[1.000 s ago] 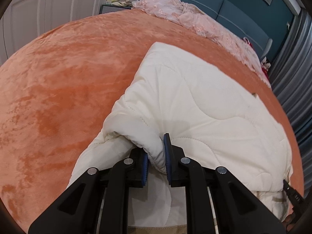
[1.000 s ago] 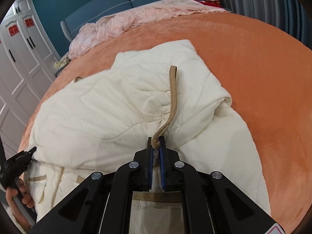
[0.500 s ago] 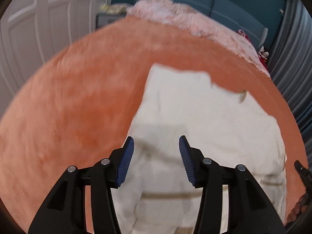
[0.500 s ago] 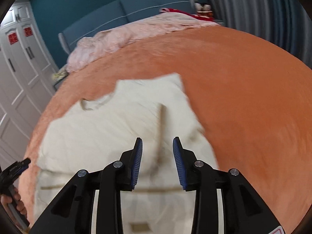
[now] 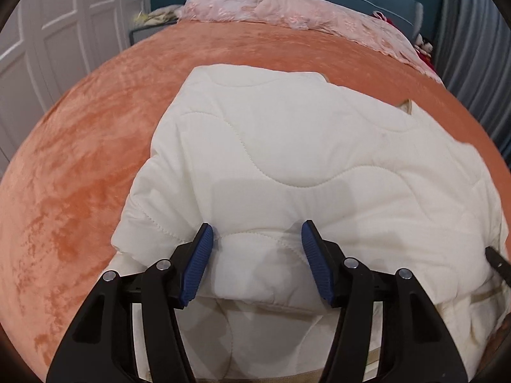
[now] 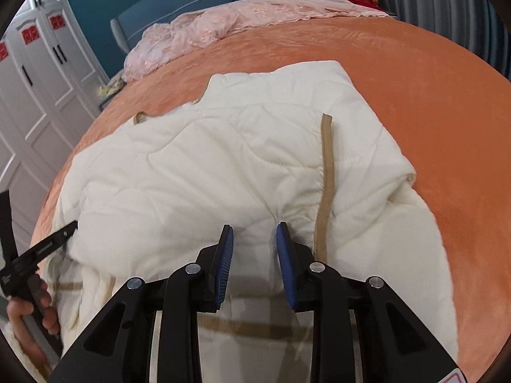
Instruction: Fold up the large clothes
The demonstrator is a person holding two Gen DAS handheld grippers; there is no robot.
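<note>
Hovering, both tongs: we hold them over the near folded edge of the cream quilted jacket (image 5: 287,166), pointing down and away across the bed.
Left gripper (image 5: 255,255): jaws spread and opening; the fabric roll lies between the blue pads but they do not press it.
Right gripper (image 6: 254,252): jaws part-spread and closing; nothing pinched, cloth only beneath the gap.
Tan trim strip (image 6: 325,172): just right of the right gripper's right pad, running away from us up the jacket.
Jacket, place: middle of the orange bedspread (image 5: 80,159), well clear of its side edges; the pink lace cover (image 6: 223,22) lies along the far edge.
Jacket, long axis: we judge it runs from the tongs toward the headboard, folded flap on top.
Nearer hand: both sit at the near edge, left over the left part, right by the trim.
Next move, our judgement: a fresh pinch on that near edge, one per side.
</note>
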